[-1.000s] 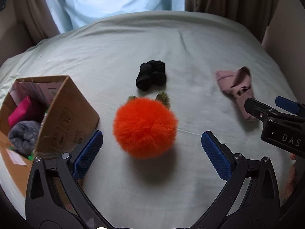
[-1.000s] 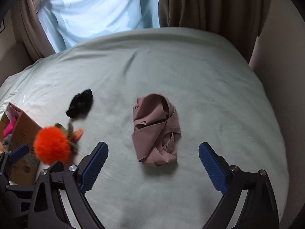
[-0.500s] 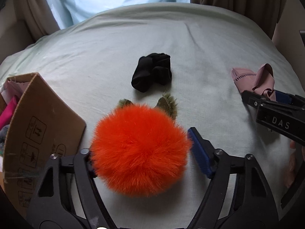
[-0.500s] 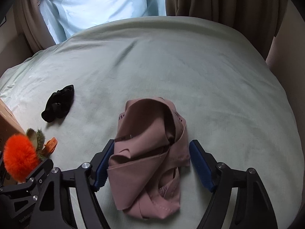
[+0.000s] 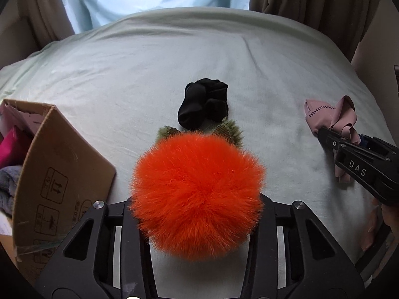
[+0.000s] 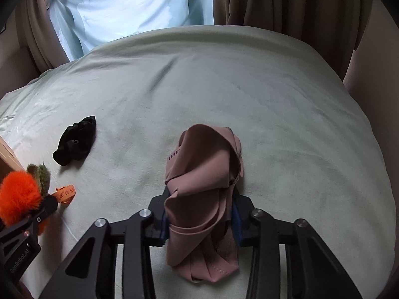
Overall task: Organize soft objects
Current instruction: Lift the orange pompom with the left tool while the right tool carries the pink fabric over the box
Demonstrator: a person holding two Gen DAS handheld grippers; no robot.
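Squeezing the orange pompom between its 2 fingers, my left gripper has both pads buried in the fur, so I cannot see them, only the black frame either side. My right gripper is pinched on the pink garment, whose folds bunch up between the blue pads and spill over the front of the frame.

I take the cardboard box as my landmark. It stands on the pale green bedspread with 1 flap tilted toward the pompom, and the pompom sits just beside that flap, on the side away from the box's open mouth. Inside the box I count 2 soft things I can name: 1 magenta piece and 1 grey fuzzy piece below it; anything else in there is too cut off to tell.

The pompom carries 2 olive-green furry leaves at its far edge and 1 orange tag lying on the bedspread. Just past the leaves, farther from the box, lies 1 black sock bundle, apart from both grippers. The pink garment is farthest from the box, well apart from it, across the bedspread beyond the pompom.

Behind the bed hang 2 brown curtains with 1 pale blue sheet between them.
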